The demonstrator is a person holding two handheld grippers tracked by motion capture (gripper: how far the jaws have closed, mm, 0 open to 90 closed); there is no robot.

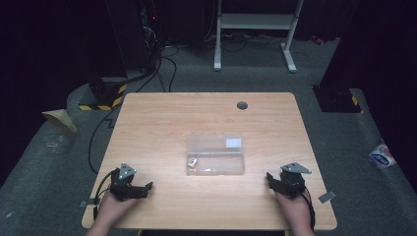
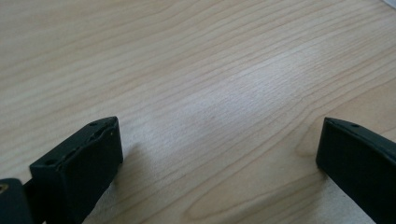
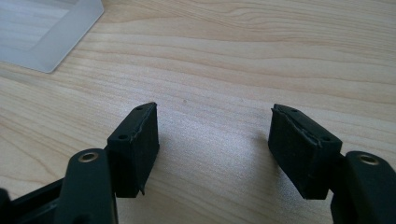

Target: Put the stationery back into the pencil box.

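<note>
The wooden table (image 1: 162, 118) is filling the frame's middle. A clear plastic box (image 1: 215, 154) is lying at its centre. The left gripper (image 1: 147, 187), lower left, is gaping with nothing between its jaws; the right gripper (image 1: 269, 178), lower right, is likewise standing open and holding nothing.

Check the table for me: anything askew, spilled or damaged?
Nothing stands out. The clear plastic box lies flat and square mid-table, small white items inside it. Both tools, left and right, rest open near the front edge, holding nothing.
</note>
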